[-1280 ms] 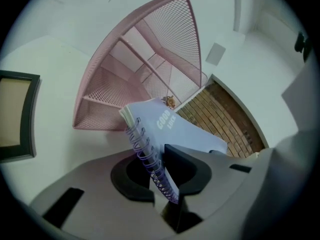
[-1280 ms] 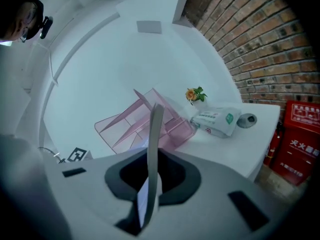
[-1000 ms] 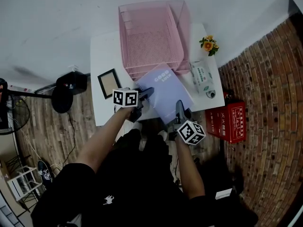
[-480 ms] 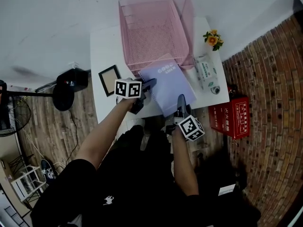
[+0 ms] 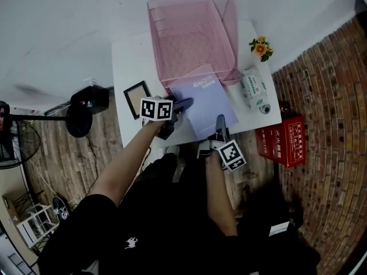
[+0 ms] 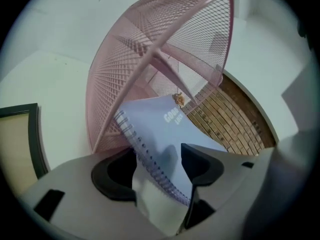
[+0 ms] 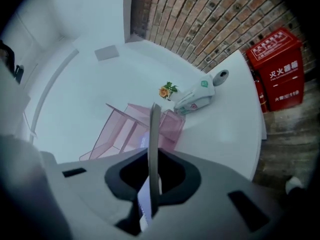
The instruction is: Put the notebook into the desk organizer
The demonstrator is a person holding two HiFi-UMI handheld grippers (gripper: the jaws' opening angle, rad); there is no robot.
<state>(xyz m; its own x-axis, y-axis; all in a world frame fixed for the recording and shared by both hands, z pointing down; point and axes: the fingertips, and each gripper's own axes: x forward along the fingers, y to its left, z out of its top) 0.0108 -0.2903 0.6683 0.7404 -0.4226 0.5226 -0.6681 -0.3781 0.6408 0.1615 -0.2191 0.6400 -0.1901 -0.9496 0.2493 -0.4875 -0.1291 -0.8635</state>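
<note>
R claw (image 7: 154, 181) pinches notebook (image 5: 205, 99) edge; L claw (image 6: 159, 166) just opened, spiral between.

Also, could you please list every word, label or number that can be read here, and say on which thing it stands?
"GOOD", then a second line cut off after "LU": on the cover of the purple spiral notebook.
White Chinese characters on the front of the red box: too blurred to read with certainty.
Green print on the wipes pack: too small to read.
No other words or numbers can be read.
</note>
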